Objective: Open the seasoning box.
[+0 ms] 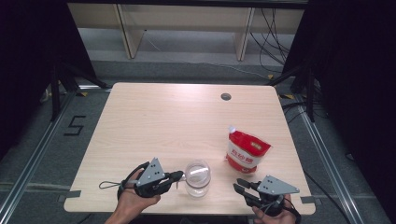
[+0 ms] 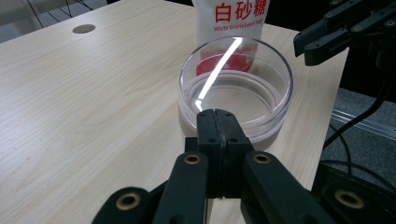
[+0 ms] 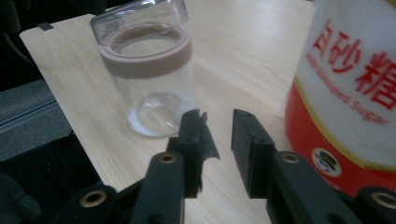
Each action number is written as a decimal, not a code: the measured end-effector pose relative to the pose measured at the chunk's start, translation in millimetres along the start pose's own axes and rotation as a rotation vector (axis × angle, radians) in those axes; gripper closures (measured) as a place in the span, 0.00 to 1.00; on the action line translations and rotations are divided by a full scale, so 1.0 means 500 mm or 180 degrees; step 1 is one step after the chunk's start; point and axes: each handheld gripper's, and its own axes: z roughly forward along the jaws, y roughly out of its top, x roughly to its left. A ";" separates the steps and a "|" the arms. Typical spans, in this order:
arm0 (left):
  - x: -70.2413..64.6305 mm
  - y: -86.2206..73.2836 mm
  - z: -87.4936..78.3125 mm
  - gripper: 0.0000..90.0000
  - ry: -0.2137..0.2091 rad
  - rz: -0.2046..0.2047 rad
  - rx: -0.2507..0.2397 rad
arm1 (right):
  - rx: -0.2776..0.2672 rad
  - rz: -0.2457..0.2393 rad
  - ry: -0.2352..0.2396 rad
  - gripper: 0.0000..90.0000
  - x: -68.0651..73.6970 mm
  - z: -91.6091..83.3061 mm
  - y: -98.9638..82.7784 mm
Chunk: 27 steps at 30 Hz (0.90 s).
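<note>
A clear jar [image 1: 197, 178] with a pinkish band and a clear lid stands near the table's front edge. My left gripper [image 1: 180, 176] is shut, its tips right at the jar's left side. In the left gripper view the closed jaws [image 2: 216, 116] meet the near rim of the jar [image 2: 236, 88]; whether they pinch it I cannot tell. A red and white sugar bag [image 1: 246, 151] stands to the jar's right. My right gripper [image 1: 239, 185] hovers in front of the bag, jaws a little apart with nothing between them [image 3: 218, 128]. The jar [image 3: 149, 79] and the bag [image 3: 350, 93] are beyond them.
The wooden table [image 1: 163, 126] has a round cable hole [image 1: 226, 96] at the far right. Its front edge runs just below both grippers. My right gripper [image 2: 327, 37] appears beyond the jar in the left gripper view. Wooden shelving and cables lie beyond the table.
</note>
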 end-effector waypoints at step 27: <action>0.003 -0.003 -0.003 0.98 -0.0021 0.0007 0.0013 | -0.0156 -0.0215 0.0480 1.00 0.049 0.097 0.063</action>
